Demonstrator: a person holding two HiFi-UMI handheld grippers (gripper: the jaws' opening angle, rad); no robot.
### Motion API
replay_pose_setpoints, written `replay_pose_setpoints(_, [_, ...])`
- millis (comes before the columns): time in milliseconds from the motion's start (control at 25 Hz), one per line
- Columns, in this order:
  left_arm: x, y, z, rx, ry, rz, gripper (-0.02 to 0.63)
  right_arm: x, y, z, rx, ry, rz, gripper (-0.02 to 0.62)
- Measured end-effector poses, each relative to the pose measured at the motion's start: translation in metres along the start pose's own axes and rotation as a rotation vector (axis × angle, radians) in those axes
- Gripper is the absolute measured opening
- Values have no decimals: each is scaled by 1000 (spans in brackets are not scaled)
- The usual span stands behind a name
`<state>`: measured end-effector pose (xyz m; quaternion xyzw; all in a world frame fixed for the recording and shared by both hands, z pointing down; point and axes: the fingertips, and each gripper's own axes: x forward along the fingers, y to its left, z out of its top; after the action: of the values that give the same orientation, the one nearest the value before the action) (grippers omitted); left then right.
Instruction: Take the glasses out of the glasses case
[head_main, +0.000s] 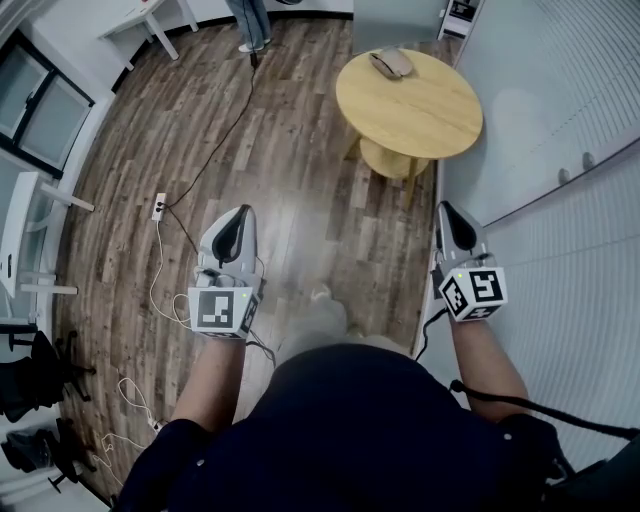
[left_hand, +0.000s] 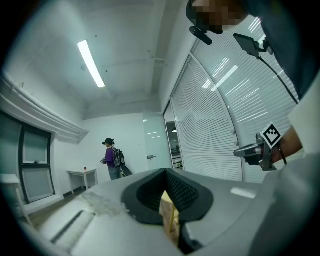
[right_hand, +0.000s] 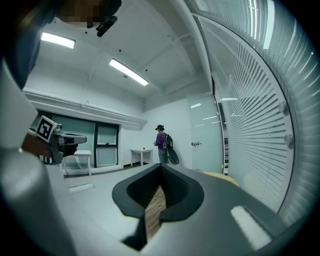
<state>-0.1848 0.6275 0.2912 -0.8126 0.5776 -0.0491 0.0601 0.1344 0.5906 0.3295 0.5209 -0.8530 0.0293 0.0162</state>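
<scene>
A grey-beige glasses case (head_main: 392, 63) lies closed at the far side of a round wooden table (head_main: 420, 115), well ahead of both grippers. My left gripper (head_main: 240, 214) hangs over the wooden floor, left of the table, its jaws closed together with nothing in them. My right gripper (head_main: 447, 210) is held just short of the table's near right edge, also shut and empty. In the left gripper view the jaws (left_hand: 165, 172) meet at the tip and the right gripper (left_hand: 240, 151) shows at the right. In the right gripper view the jaws (right_hand: 161, 167) meet too.
A white slatted wall (head_main: 570, 150) runs close along the right. A cable and power strip (head_main: 160, 205) lie on the floor at the left. A person in purple (left_hand: 112, 157) stands by a white desk (head_main: 150, 20) at the far end. Black chairs (head_main: 40, 380) sit lower left.
</scene>
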Motion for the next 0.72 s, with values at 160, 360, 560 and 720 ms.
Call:
replay_pose_setpoints(160, [26, 11, 1, -11, -3, -26, 5, 26, 1, 1, 5, 14, -4, 8])
replay_pose_setpoints(360, [58, 27, 4, -17, -26, -50, 5, 58, -3, -3, 9, 34, -8, 8])
replay_pose_setpoints(560, [87, 48, -3, -21, -20, -98, 5, 87, -2, 8, -22, 36, -18, 8])
replay_pose_setpoints(720, [107, 71, -1, -24, -8, -79, 5, 108, -6, 19, -42, 31, -43, 8])
